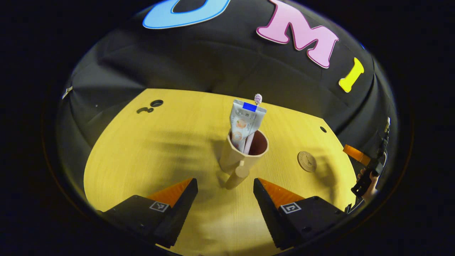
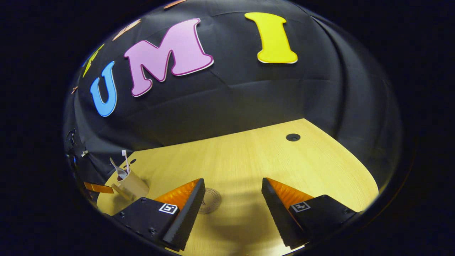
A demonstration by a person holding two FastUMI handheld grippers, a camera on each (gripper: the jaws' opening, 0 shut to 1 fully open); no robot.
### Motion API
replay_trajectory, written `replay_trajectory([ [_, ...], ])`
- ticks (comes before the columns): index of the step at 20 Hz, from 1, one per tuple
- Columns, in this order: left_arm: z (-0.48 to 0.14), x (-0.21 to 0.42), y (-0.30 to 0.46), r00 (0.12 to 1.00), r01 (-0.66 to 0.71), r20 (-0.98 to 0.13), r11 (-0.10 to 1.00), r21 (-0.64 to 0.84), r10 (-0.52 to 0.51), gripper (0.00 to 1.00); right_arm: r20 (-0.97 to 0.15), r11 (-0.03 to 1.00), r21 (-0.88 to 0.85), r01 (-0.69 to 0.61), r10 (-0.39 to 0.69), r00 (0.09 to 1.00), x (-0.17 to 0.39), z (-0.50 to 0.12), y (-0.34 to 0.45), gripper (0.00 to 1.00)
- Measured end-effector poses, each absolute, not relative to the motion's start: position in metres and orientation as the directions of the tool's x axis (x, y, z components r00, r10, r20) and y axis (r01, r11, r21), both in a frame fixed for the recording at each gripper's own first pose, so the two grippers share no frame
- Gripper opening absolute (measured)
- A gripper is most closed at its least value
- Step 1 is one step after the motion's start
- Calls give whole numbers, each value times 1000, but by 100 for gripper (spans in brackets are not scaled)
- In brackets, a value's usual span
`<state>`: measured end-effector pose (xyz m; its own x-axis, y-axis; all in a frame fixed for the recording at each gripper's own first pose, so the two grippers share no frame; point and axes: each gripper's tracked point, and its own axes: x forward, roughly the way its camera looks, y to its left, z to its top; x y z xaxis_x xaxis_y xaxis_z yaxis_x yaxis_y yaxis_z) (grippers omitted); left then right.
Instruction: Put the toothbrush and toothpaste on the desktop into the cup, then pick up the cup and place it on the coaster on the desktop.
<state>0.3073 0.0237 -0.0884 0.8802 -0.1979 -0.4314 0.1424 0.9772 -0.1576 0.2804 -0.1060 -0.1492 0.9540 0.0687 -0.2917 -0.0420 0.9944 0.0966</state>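
While the left gripper (image 1: 225,186) hangs over the near part of the desk (image 1: 142,160) with its fingers spread wide and nothing held between them, the cup (image 1: 245,153) stands upright just beyond its fingertips. Its handle (image 1: 237,175) juts toward the camera and sits in the gap between the two fingers, touching neither. Inside the cup stand the toothpaste (image 1: 243,126) (a pale tube, flat end up) and the toothbrush (image 1: 257,99), whose bristled head pokes out just above the tube.

To the right of the cup, apart from it, the round coaster (image 1: 307,161) lies flat on the bare wood. Farther right, at the desk's edge, the other gripper shows with a hand (image 1: 369,183) around its grip. Small dark holes (image 1: 151,106) mark the desk's far left corner, and another sits near the far right edge.

From the right gripper view, the right gripper (image 2: 233,193) also has its fingers far apart and holds nothing. The coaster (image 2: 210,201) lies on the desk (image 2: 266,156) just beside its left finger, partly hidden behind it. Well off to the left stands the cup (image 2: 131,185), brush and tube rising from it. Black cloth (image 2: 249,99) backs the desk.
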Motion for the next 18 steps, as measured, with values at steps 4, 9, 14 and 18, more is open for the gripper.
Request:
replay_trajectory([
  [4,-89,327,10,840,204,-494,974,-94,-224,97,-319,996,90,8,21,948,271,-157,-137,98],
  [9,-99,350,0,789,242,-573,969,-40,-221,95,-349,997,61,44,-20,937,254,-158,-172,98],
  [14,-107,354,-3,735,246,-648,969,-22,-201,74,-394,996,47,78,-54,918,228,-166,-201,98],
  [18,-112,354,-5,711,221,-679,975,-32,-184,53,-419,995,53,89,-59,906,210,-170,-211,98],
])
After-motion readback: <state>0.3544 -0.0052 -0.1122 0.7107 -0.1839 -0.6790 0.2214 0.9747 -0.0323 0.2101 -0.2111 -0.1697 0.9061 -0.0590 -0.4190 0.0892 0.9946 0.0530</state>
